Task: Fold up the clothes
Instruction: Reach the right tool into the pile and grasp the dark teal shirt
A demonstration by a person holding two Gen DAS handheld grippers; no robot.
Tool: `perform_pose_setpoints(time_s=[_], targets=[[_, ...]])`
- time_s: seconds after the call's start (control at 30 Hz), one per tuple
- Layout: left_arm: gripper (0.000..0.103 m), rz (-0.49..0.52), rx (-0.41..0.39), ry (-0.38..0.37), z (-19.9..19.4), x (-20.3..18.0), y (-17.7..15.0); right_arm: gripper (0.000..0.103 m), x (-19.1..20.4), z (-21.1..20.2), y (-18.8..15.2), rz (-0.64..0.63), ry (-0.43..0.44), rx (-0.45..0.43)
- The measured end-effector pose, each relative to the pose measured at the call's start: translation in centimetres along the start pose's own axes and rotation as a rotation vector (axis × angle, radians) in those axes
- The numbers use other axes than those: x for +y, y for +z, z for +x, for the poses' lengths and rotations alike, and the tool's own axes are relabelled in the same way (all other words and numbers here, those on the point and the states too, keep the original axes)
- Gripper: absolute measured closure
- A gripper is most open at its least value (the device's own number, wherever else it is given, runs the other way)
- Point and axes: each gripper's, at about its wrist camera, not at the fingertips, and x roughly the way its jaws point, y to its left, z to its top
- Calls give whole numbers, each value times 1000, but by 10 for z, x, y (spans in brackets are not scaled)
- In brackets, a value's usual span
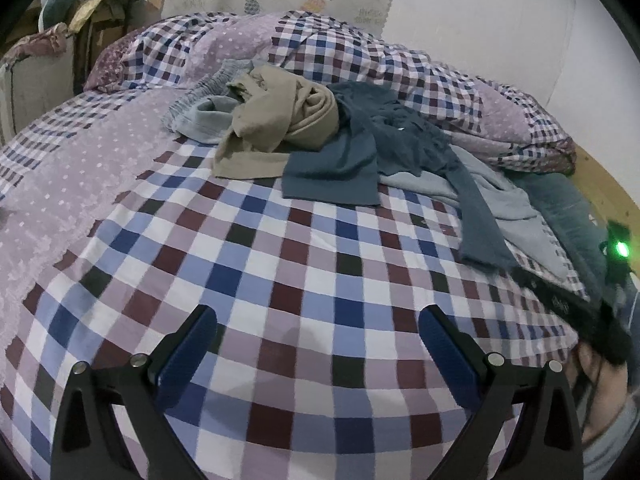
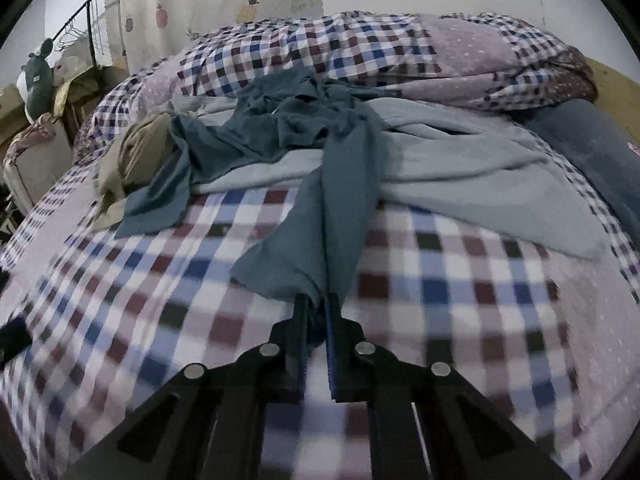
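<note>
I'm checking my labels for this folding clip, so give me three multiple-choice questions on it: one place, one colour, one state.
1. Where does the tan garment lie?
A. left of the teal garment
B. on the floor
C. under the pillow

2. What colour is the cloth in the right gripper?
A. red
B. teal
C. yellow

3. How is the left gripper?
A. shut on cloth
B. open, holding nothing
C. out of view

A: it sits left of the teal one on the bed.
B: a teal sleeve runs into the closed fingers.
B: fingers spread over bare sheet.
</note>
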Motion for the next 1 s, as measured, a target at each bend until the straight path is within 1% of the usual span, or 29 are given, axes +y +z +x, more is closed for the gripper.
perform_pose_setpoints(time_s=[0.23,0.37,0.4,0.5,0.57,0.67,0.7,0.77,0.8,0.83,0.9,0.93,0.97,1.0], targets=[[1,-8,3,-52,-1,-7,1,97,-9,-55,-36,6,54,7],[1,-30,26,-93,1,-7,0,98,-24,-100,-59,58,62,-37],[1,-36,28,-95,1,-6,-1,98,-33,-111,-64,87,49,-56],[1,-46,26,-102,-1,-5,-1,98,-71,-141,-81,197,-20,-102],[1,-47,18,-104,-4,-5,-1,98,-102,-155,-96,293,-87,-116],[1,-47,6,-106,-9,-5,-2,98,-137,-164,-111,385,-221,-128],[1,-48,1,-107,-11,-5,-1,98,-150,-166,-118,438,-262,-130],[1,-53,-7,-112,-14,-4,-1,98,-164,-168,-127,494,-310,-122],[1,-58,-11,-114,-16,-3,0,96,-164,-167,-128,498,-341,-109],[1,-63,-13,-115,-16,-2,0,93,-165,-166,-129,502,-372,-97],[1,-74,-17,-116,-16,1,2,91,-166,-165,-131,508,-435,-71],[1,-79,-19,-117,-17,3,2,88,-163,-164,-128,493,-452,-70],[1,-85,-21,-117,-17,4,3,80,-157,-165,-126,475,-460,-77],[1,-90,-23,-118,-17,6,4,57,-149,-167,-122,456,-436,-104]])
